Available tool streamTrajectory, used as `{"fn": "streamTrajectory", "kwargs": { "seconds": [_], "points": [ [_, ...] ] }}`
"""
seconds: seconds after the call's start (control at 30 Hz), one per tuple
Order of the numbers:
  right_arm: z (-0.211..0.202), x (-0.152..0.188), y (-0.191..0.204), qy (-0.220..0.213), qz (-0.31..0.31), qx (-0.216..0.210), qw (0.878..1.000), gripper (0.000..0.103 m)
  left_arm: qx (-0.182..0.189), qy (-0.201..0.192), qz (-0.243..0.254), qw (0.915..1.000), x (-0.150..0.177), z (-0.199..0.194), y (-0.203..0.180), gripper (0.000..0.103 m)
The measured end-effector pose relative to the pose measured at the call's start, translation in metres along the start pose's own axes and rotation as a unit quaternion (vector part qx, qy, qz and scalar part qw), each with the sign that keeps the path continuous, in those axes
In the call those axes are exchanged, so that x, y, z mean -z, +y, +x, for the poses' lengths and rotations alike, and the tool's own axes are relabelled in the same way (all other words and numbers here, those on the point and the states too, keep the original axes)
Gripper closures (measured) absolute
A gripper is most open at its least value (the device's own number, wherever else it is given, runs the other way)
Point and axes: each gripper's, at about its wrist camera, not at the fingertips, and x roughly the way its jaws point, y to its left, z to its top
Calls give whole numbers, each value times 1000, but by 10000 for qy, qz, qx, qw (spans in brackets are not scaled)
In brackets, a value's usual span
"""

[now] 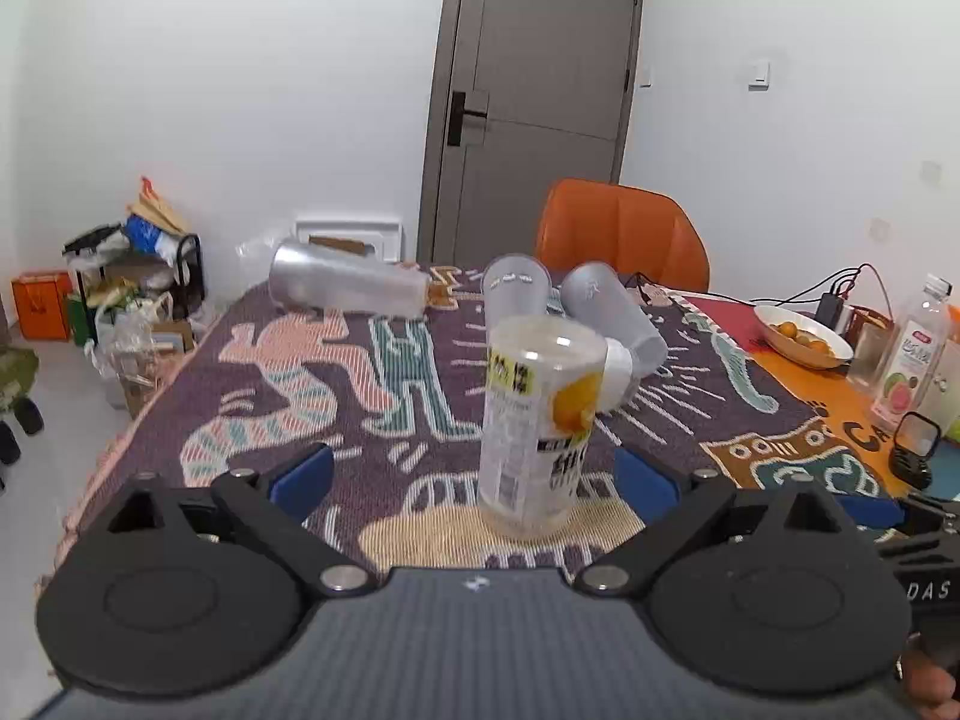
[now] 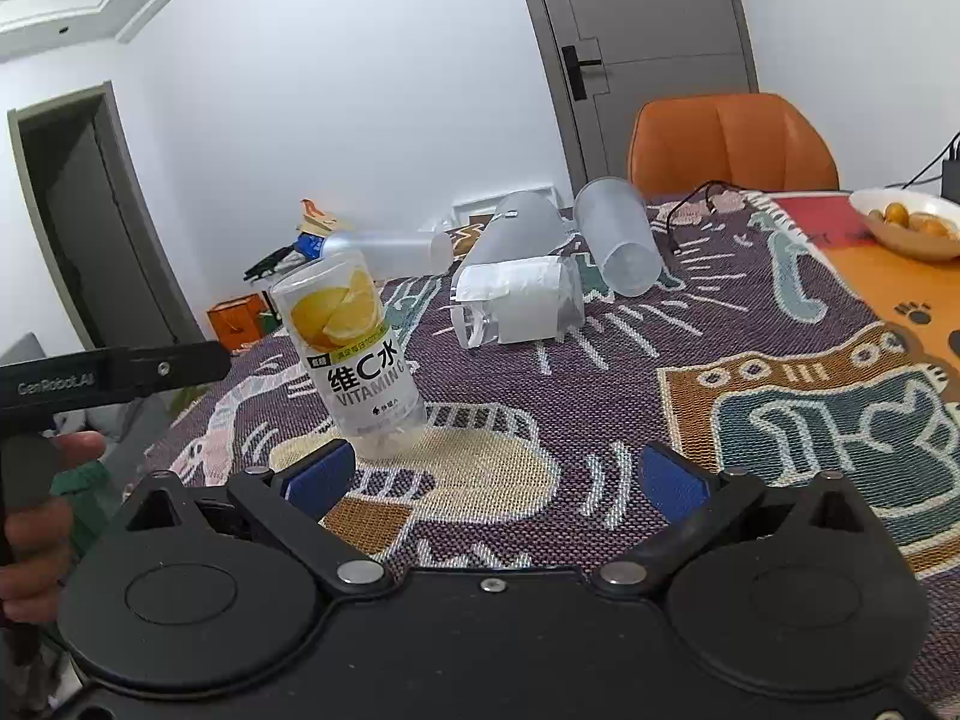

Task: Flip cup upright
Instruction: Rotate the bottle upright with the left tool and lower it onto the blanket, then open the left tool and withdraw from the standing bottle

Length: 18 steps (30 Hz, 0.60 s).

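- Cup (image 1: 534, 426), a clear one with a lemon label, is standing on its end on the patterned cloth (image 1: 300, 384) covering the bench, between the blue pads of the left tongs (image 1: 474, 477) but touching neither pad.
- Left tongs are standing released, jaws spread wide, with bare cloth showing on either side of the cup.
- Right tongs (image 2: 495, 477) are likewise standing released and gripping nothing; the cup (image 2: 351, 354) is sitting just beyond their left pad and appearing to lean in this fisheye view.
- Open cloth is lying between the right tongs' pads and stretching ahead to the next things on the bench.
- Behind the cup, a paper-wrapped clear container (image 2: 519, 306) is lying on its side, and two frosted cups (image 2: 615, 234) are lying tipped over just beyond it, close together.
- A further frosted tumbler (image 1: 351, 288) is lying on its side near the far left edge of the bench, well apart from the cup.
- The cloth's left edge (image 1: 114, 450) is running close to the left tongs, with floor and piled clutter (image 1: 126, 294) beyond it.
- At the right of the bench, a bowl of small oranges (image 1: 801, 336), a juice bottle (image 1: 912, 354) and cables are occupying the bench edge, well apart from the cup.
- An orange chair (image 1: 621, 234) is standing at the far edge.
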Motion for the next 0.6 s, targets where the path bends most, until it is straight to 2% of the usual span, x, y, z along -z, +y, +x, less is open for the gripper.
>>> {"fn": "streamTrajectory", "kwargs": {
  "seconds": [0.3,0.47,0.6],
  "points": [
    [-21,3,12,94,-166,37,9998,0,-74,-95,-151,9998,18,-28,18,0],
    [-39,3,21,-81,-294,-10,9995,0,-80,5,-46,10000,25,-41,21,0],
    [-51,2,28,-201,-436,-106,9988,0,-110,-147,-18,9998,28,-57,23,0]
  ]
}}
